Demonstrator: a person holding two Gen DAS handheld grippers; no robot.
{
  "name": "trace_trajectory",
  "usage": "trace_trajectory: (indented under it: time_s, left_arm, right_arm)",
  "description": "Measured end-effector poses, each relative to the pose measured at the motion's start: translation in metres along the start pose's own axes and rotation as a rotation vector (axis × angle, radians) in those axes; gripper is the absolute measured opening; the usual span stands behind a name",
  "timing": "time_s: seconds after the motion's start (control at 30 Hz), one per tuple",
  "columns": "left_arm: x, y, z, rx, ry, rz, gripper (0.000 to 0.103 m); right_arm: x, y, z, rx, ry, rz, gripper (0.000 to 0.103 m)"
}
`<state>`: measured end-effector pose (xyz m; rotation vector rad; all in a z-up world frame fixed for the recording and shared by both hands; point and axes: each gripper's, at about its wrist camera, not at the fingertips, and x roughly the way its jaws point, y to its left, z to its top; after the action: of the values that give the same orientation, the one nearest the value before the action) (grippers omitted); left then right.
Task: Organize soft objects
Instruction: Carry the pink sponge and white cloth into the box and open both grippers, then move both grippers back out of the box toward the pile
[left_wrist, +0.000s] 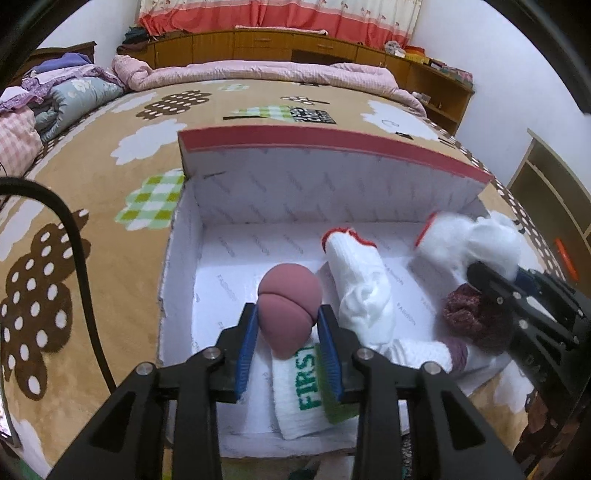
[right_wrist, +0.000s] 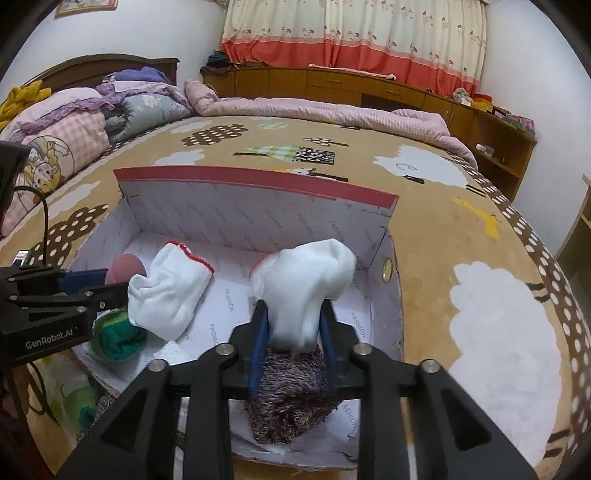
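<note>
Over the box on the bed, the left gripper pinches a pink ball and the right gripper pinches a white sock. Both look ready to drop. Next, open the jaws and let go; another sock lies at 2 o'clock from the ball.

White walls, a floral curtain with a coral-red band above a long wooden cabinet, and a big bed under a tan cartoon-print blanket.

Both grippers clamped, side by side.
L gripper pinching mauve sock; R gripper pinching white sock, angled down.
</note>
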<state>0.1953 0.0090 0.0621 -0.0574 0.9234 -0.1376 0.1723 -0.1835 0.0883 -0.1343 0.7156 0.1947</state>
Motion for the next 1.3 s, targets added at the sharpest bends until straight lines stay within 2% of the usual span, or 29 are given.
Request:
trace_trajectory:
  time_s: [0.1, 0.27, 0.5, 1.03, 1.3]
  left_arm:
    - [-0.002, -0.002, 0.0, 0.018, -0.009, 0.008, 0.039]
    - [-0.011, -0.004, 0.001, 0.016, -0.025, 0.01, 0.054]
    - [-0.028, 0.0, -0.001, 0.003, -0.035, 0.009, 0.059]
    - [-0.078, -0.004, -0.032, 0.039, -0.062, -0.024, 0.062]
    - [-0.091, -0.001, -0.051, 0.028, -0.055, -0.034, 0.062]
  right_arm:
    - [-0.001, 0.0, 0.0, 0.007, -0.008, -0.003, 0.039]
    - [-0.008, 0.001, 0.0, 0.009, -0.027, -0.007, 0.052]
    - [-0.025, 0.001, 0.002, 0.023, -0.06, -0.007, 0.063]
    - [-0.079, 0.018, -0.01, 0.005, -0.097, 0.017, 0.063]
    - [-0.095, 0.022, -0.024, 0.017, -0.097, 0.03, 0.063]
